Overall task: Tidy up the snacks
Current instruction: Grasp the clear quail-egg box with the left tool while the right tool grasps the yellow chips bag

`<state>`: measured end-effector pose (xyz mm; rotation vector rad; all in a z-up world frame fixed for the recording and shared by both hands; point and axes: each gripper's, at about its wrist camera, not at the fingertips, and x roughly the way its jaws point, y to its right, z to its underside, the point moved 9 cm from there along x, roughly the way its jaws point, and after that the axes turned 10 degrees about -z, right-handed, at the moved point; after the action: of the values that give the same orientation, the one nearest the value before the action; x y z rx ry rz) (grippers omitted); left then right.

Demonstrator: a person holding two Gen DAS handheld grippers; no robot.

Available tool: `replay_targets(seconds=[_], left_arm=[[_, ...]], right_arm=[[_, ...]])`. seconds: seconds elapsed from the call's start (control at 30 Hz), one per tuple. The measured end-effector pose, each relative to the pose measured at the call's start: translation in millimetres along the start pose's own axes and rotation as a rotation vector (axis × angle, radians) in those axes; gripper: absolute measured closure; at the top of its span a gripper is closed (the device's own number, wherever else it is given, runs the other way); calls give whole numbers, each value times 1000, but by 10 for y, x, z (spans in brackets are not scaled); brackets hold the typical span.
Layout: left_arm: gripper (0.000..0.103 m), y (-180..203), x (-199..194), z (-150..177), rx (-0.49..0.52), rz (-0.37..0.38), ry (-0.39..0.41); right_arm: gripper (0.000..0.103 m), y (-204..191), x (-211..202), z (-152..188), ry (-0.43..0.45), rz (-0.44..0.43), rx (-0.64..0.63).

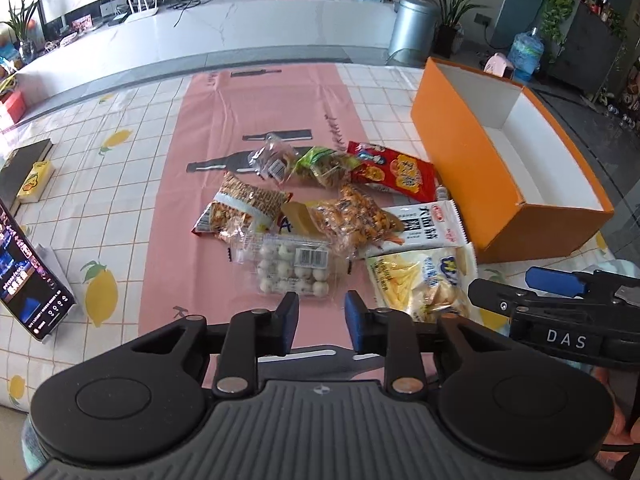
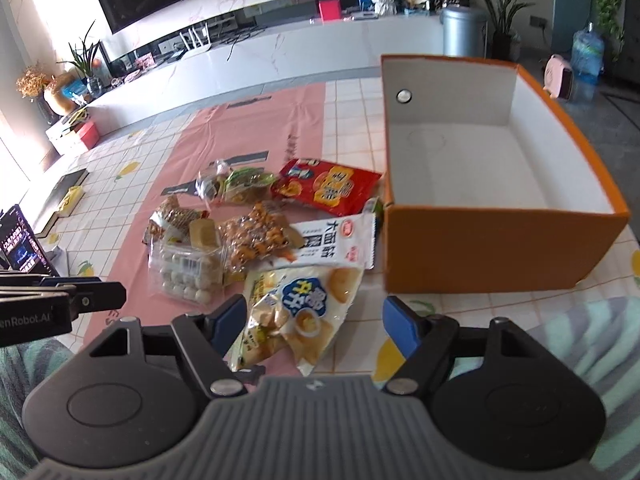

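A pile of snack packets lies on the pink strip of the tablecloth. An orange box [image 1: 472,184] with a white inside stands open to its right; it also shows in the right wrist view [image 2: 500,248]. My left gripper [image 1: 322,320] is open and empty, just short of a clear pack of white balls [image 1: 294,270]. My right gripper [image 2: 314,322] is open wide, its fingers on either side of a white and yellow chip bag [image 2: 296,312], not closed on it. Behind lie a white noodle-snack packet [image 2: 340,240] and a red cracker bag [image 2: 326,186].
A phone [image 1: 28,276] stands propped at the left table edge, with a book [image 1: 20,172] and a yellow packet [image 1: 36,182] behind it. A low white TV bench [image 1: 224,28] and a grey bin [image 1: 412,24] stand beyond the table.
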<state>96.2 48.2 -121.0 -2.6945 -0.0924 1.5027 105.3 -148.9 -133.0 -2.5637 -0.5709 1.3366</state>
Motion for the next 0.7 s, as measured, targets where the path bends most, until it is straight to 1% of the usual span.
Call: replay_targets(seconds=[0.07,0.1,0.17,0.23,0.33,0.47,0.6,0.7], left_arm=[[49,-44,40,-50,27,-23,0],[45,-64,57,-78,41,-35,2],[31,-87,115,-137,86,-49,-2],[27,-79,180,-172,131,-41,-9],[25,-43,323,-201,216,-12,-27],[21,-57,560,-211,311,-1,-39],[21,-120,832,-207,341,26,-77],[21,-177,1015,-191,347,22,-99]], right_arm=[[27,-1,89,3,-17,-13,20],[26,-2,130,2,-25,-19,27],[26,-4,219,-4,-41,-24,38],[25,-8,312,-7,-58,-31,47],[25,-1,448,2,-89,-39,61],[25,27,601,22,-119,-36,69],[25,46,716,41,-141,-41,76],[25,64,774,27,-146,-12,48]])
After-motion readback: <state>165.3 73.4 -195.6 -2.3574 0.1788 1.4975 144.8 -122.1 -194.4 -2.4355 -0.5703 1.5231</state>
